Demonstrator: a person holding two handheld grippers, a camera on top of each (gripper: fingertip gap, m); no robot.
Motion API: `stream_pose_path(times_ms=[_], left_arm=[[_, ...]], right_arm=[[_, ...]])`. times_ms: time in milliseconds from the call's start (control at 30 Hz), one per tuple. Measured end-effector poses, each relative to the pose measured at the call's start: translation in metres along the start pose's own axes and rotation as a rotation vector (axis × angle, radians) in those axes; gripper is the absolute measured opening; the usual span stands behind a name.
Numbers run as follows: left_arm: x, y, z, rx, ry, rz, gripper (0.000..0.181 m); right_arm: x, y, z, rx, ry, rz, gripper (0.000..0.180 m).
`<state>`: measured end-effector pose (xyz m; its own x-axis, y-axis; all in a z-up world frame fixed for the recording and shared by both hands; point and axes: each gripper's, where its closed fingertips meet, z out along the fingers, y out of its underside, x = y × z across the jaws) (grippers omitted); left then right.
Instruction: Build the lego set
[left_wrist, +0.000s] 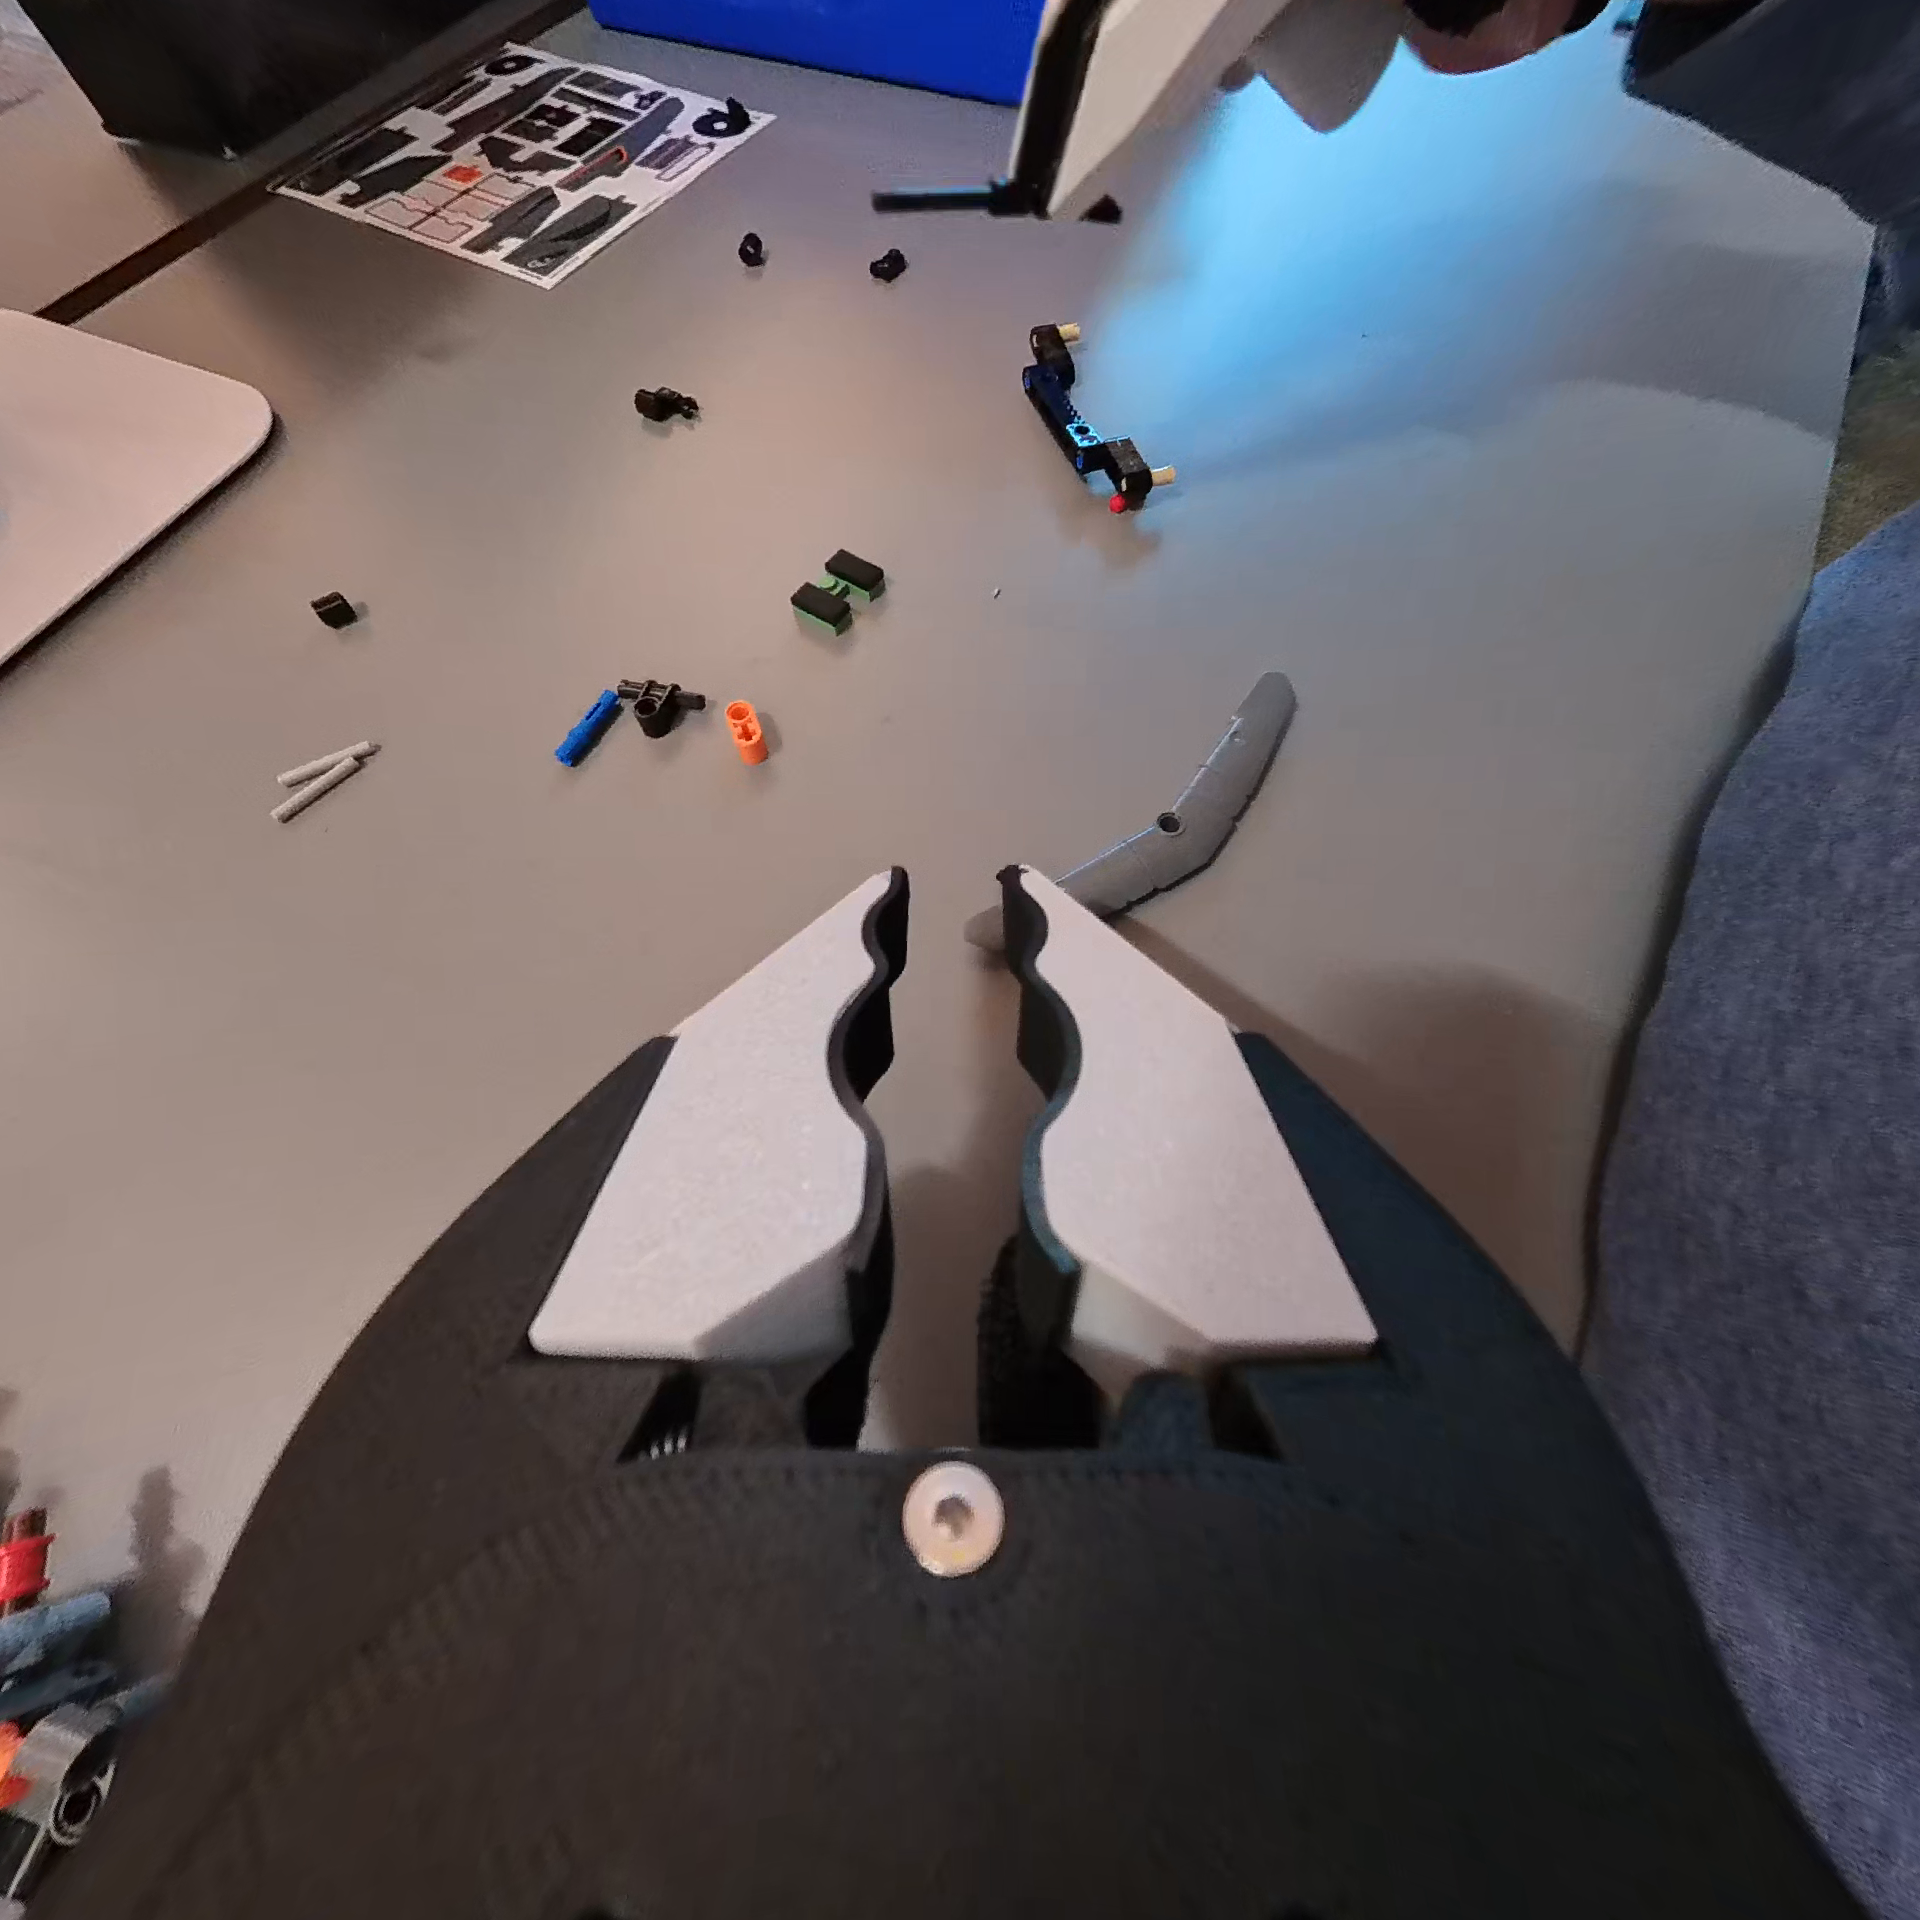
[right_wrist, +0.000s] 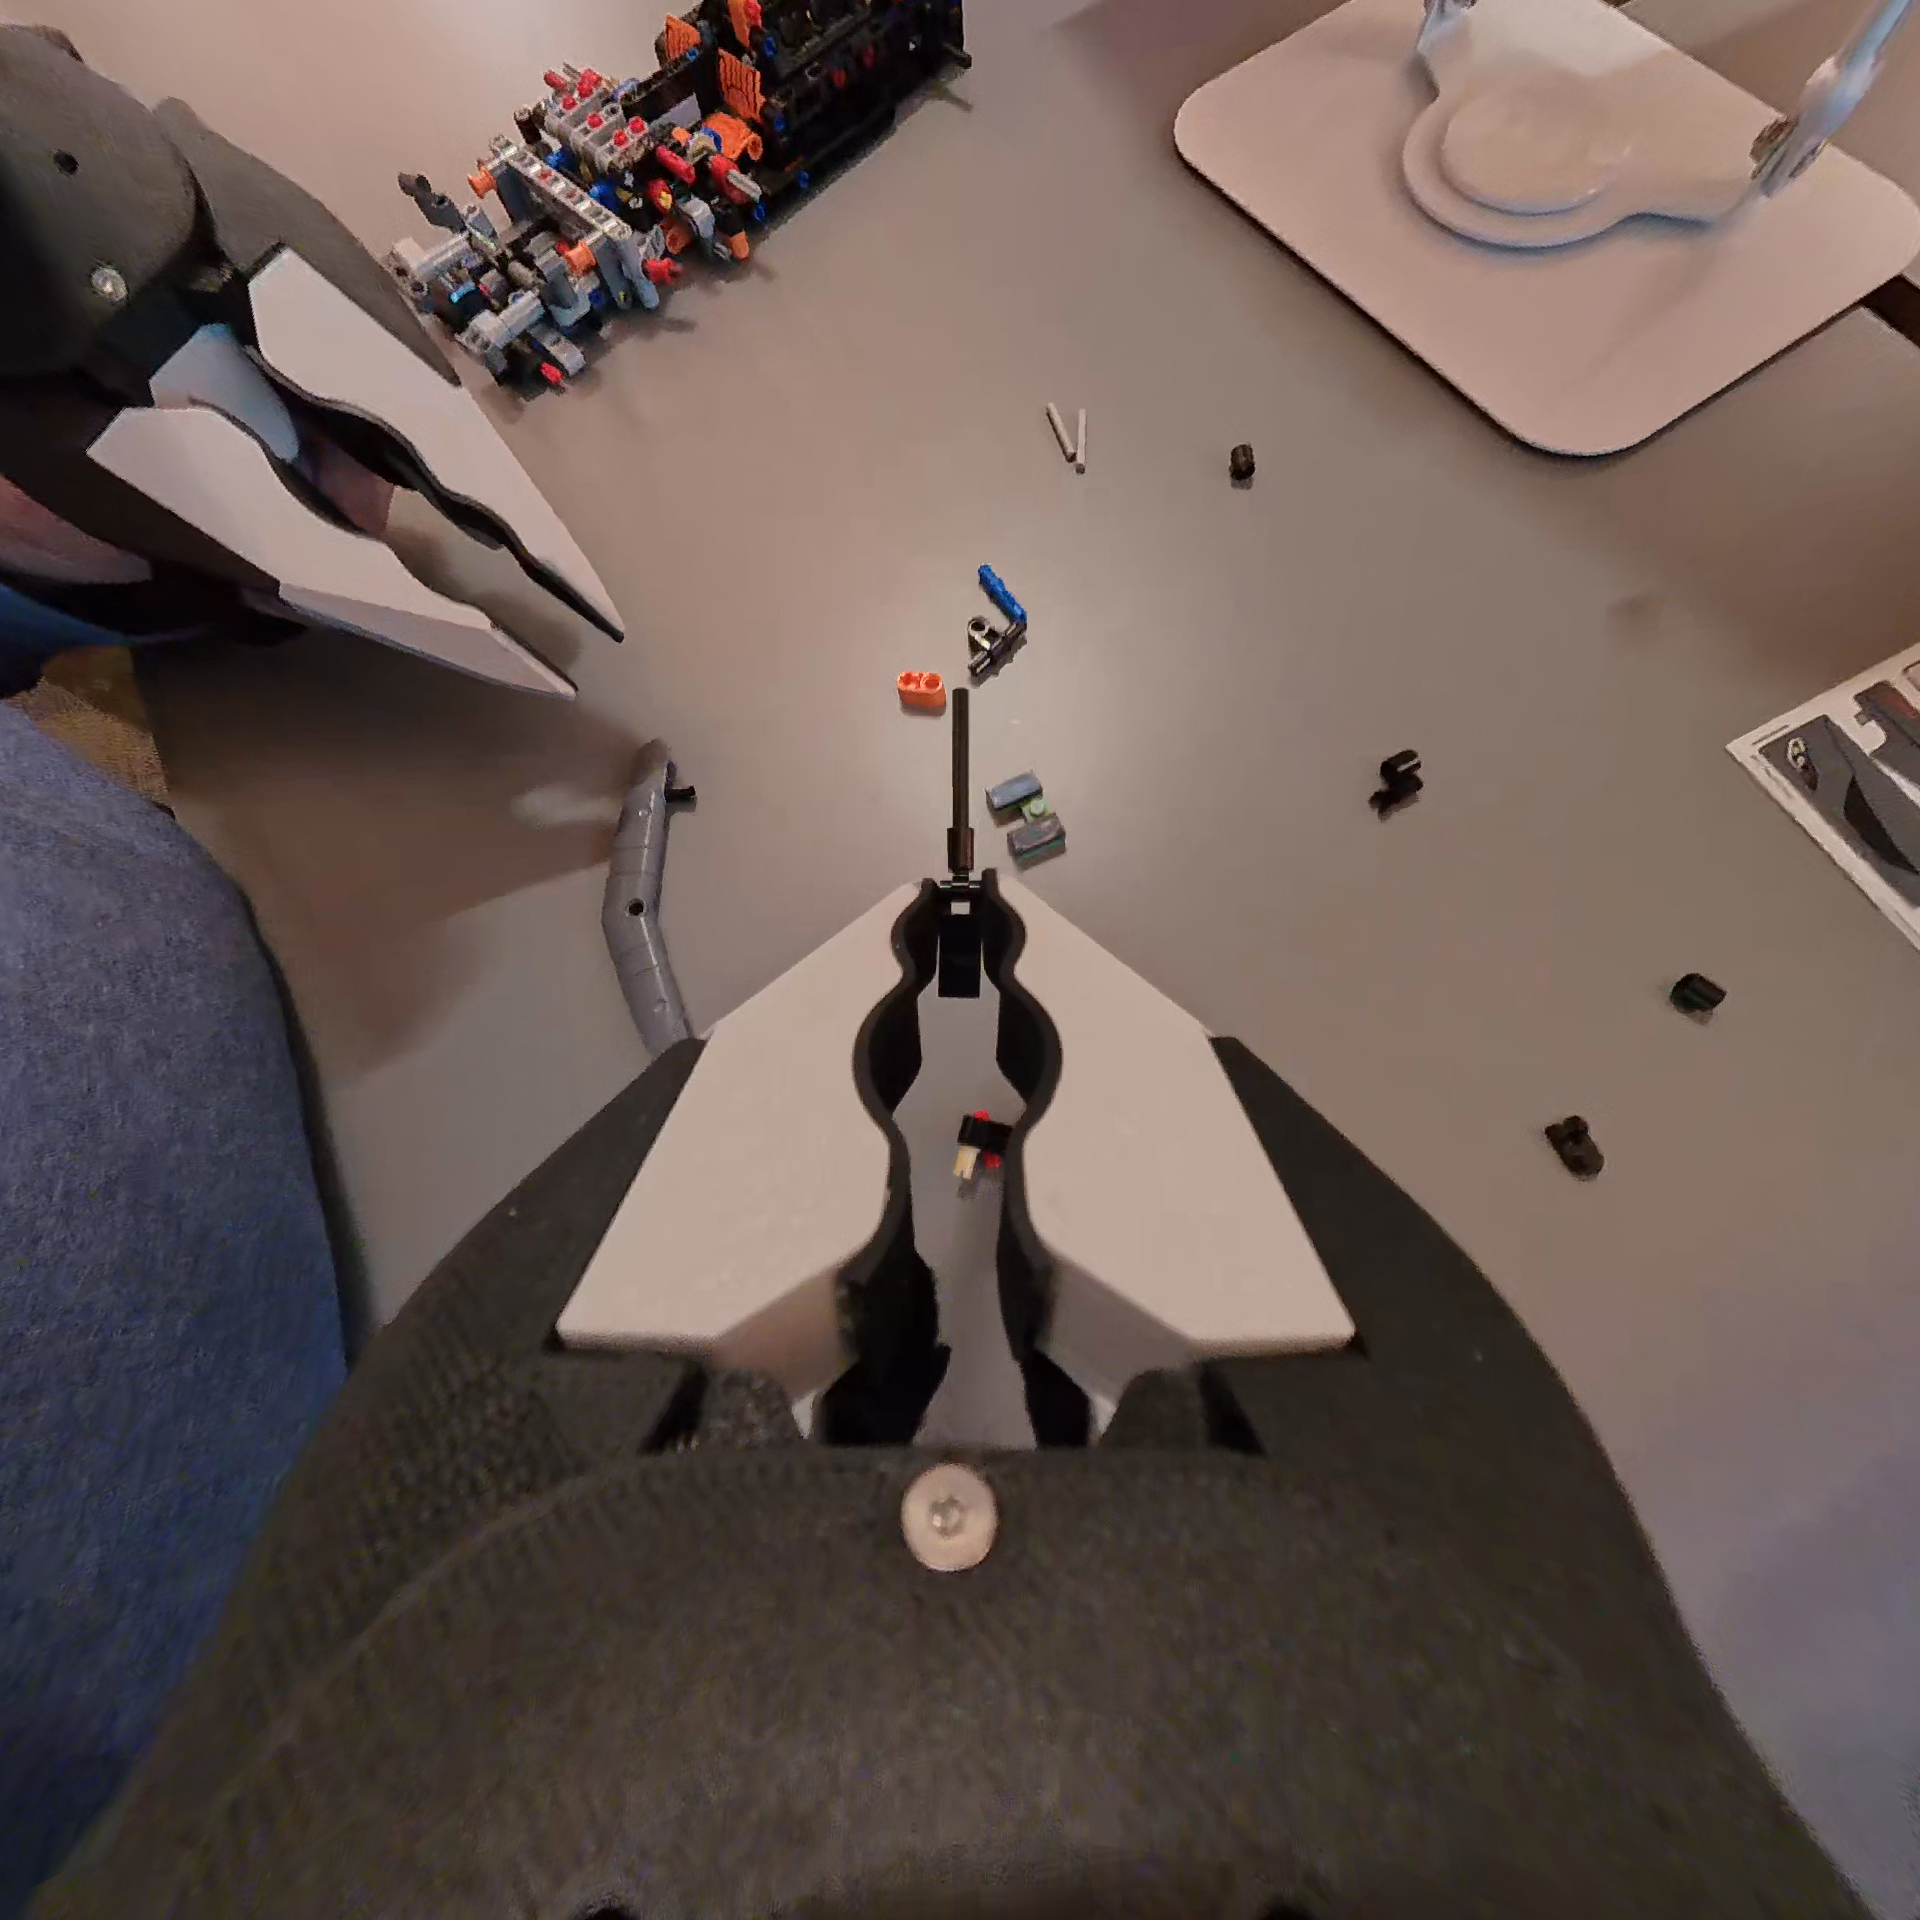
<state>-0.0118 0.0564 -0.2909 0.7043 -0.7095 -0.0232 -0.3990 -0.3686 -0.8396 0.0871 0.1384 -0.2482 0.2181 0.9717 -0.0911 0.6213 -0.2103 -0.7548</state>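
Above the green-and-black block (right_wrist: 1027, 819), a black axle piece (right_wrist: 960, 790) is being held by the closed right gripper (right_wrist: 958, 885); the left gripper (left_wrist: 954, 883), slightly open and empty, is probably being readied to assist with 1 mating part.

Black axle piece (right_wrist: 958, 790) pinched in right tongs (right_wrist: 958, 885); loose parts on table.

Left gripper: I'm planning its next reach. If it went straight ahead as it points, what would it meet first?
Probably bare table first; the left gripper points between the orange connector and the grey curved panel. Depth is unclear.
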Motion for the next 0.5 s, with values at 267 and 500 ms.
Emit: stream_pose_path(times_ms=[267, 500], left_arm=[[0.000, 0.000, 0.000, 0.002, 0.003, -0.003, 0.016], [0.006, 0.000, 0.003, -0.007, 0.012, 0.009, 0.016]], right_arm=[[-0.014, 0.062, -0.009, -0.146, -0.002, 0.018, 0.005], [-0.032, 0.101, -0.003, -0.242, -0.028, -0.003, 0.005]])
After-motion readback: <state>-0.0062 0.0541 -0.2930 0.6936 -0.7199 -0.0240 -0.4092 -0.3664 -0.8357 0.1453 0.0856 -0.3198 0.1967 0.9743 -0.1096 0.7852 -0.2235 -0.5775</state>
